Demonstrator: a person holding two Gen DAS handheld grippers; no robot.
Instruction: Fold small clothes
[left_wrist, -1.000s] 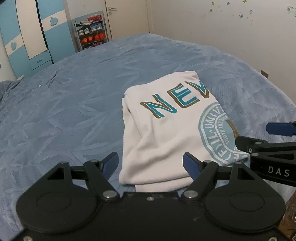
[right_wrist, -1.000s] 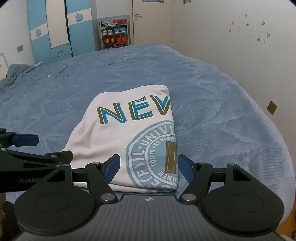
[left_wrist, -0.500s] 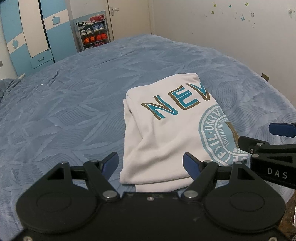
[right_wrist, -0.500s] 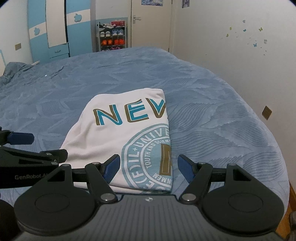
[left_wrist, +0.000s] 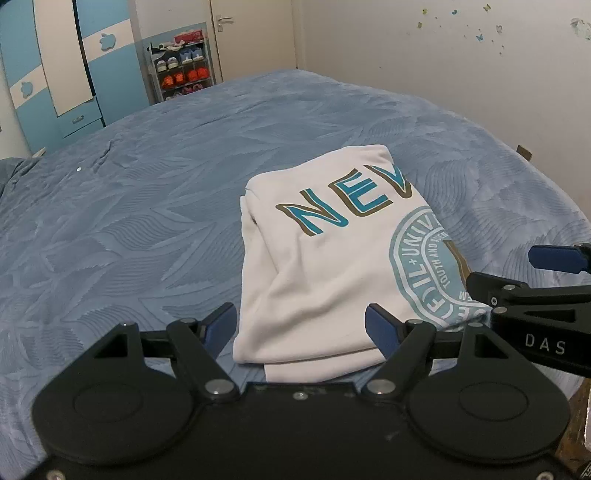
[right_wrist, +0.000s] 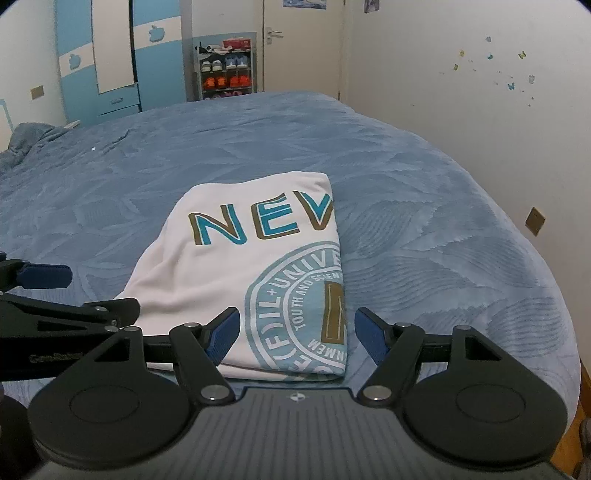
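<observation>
A white T-shirt (left_wrist: 325, 266) with teal and brown lettering and a round teal print lies folded into a neat rectangle on the blue bedspread (left_wrist: 129, 229). The same folded T-shirt (right_wrist: 236, 266) fills the middle of the right wrist view. My left gripper (left_wrist: 301, 325) hovers open just before the shirt's near edge, with nothing between its blue pads. My right gripper (right_wrist: 297, 332) is open too, above the near right corner of the shirt, and holds nothing. Each gripper shows at the side of the other's view.
The bedspread (right_wrist: 424, 229) stretches wide around the shirt. A white wall (right_wrist: 461, 110) runs close along the bed's right side. A blue and white wardrobe (left_wrist: 55, 74), a shoe rack (left_wrist: 181, 66) and a door (right_wrist: 303, 44) stand beyond the far end.
Both grippers have drawn back and up a little from the folded shirt, still open. The shirt has not moved.
</observation>
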